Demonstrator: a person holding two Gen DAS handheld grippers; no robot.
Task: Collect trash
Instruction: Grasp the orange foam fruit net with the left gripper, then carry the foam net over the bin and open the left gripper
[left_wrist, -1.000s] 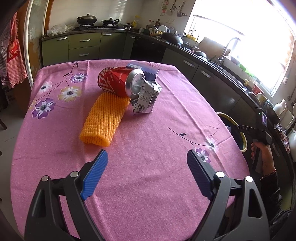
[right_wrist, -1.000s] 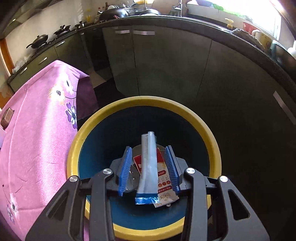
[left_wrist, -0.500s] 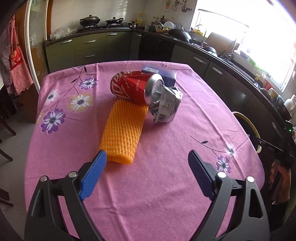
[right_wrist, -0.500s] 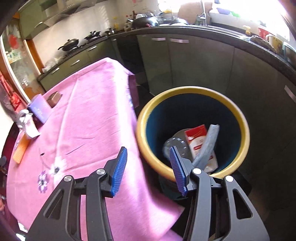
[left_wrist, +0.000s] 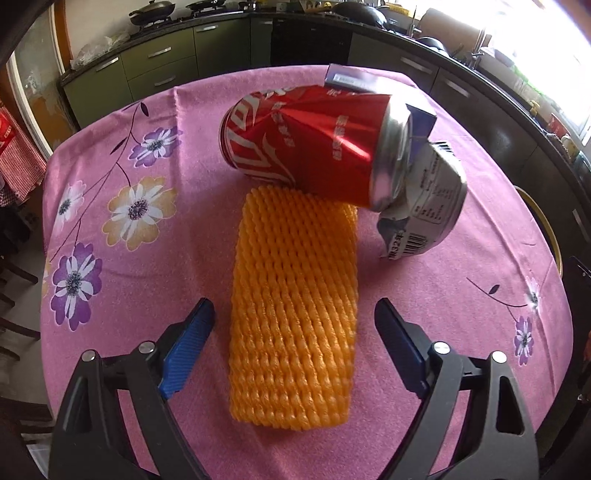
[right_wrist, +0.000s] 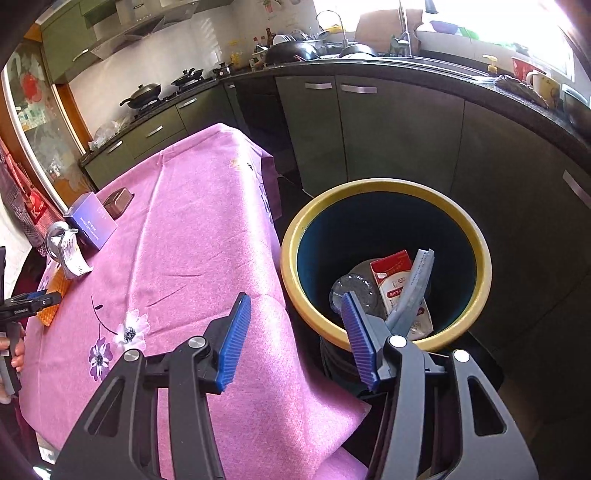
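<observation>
Foam netting (left_wrist: 293, 317) lies on the counter (left_wrist: 177, 236) between our left gripper (left_wrist: 295, 343)'s wide-open, empty jaws; we should lower, pinch its sides; right gripper (right_wrist: 295, 339) open, empty, near the bin (right_wrist: 476, 240).

A foam net sleeve (left_wrist: 295, 317) lies on the surface (left_wrist: 155, 258) between the left tongs (left_wrist: 295, 343). A can (left_wrist: 310, 144) lies just behind it. The bin (right_wrist: 388, 192) stands ahead-right of the right tongs (right_wrist: 295, 339), beside the surface.
</observation>
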